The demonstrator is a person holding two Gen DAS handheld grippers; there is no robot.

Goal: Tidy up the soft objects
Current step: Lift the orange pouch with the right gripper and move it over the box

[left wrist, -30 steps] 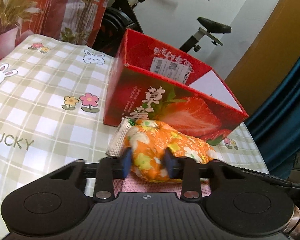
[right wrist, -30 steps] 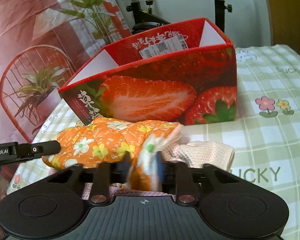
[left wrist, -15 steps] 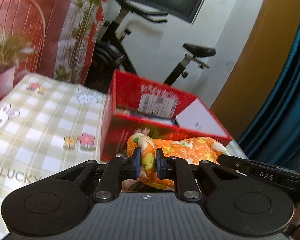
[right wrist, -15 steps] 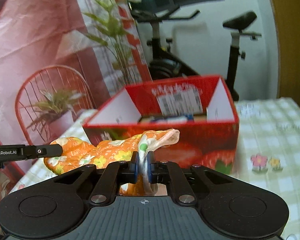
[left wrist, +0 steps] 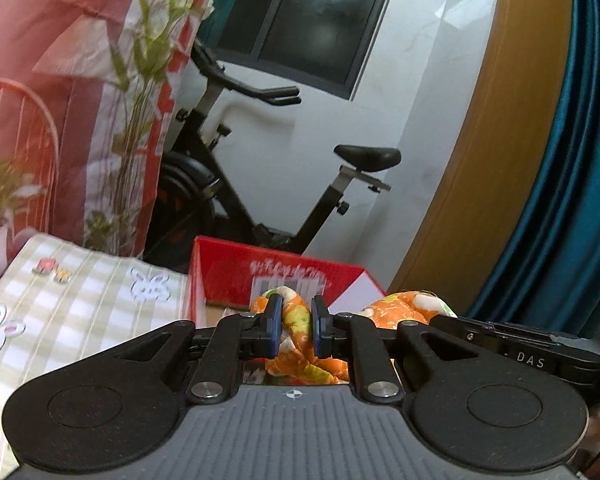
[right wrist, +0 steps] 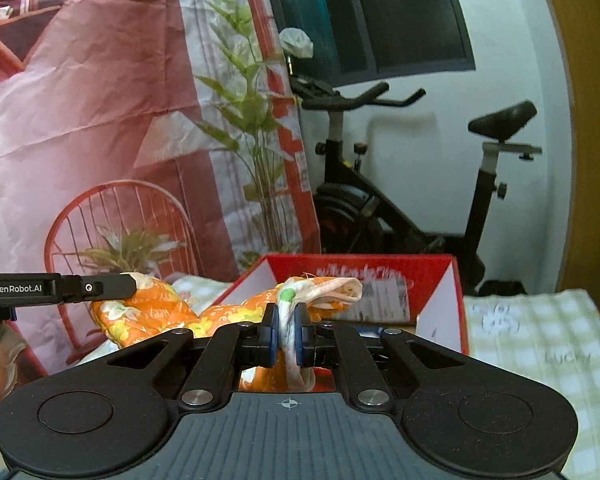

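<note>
An orange floral cloth item hangs in the air between my two grippers. My left gripper is shut on one bunched end of it. My right gripper is shut on its other end, where a white-lined hem sticks up. The cloth sags between them at about the height of the near rim of the open red strawberry box. The box stands on the checked tablecloth, and something lies inside it.
An exercise bike stands behind the table. A printed red backdrop with plants hangs at the left. A teal curtain and a wooden panel are at the right. The tablecloth stretches right of the box.
Both grippers closed on the cloth and lifted it off the table, from in front of the box up to its rim. The beige cloth under it has dropped out of view.
</note>
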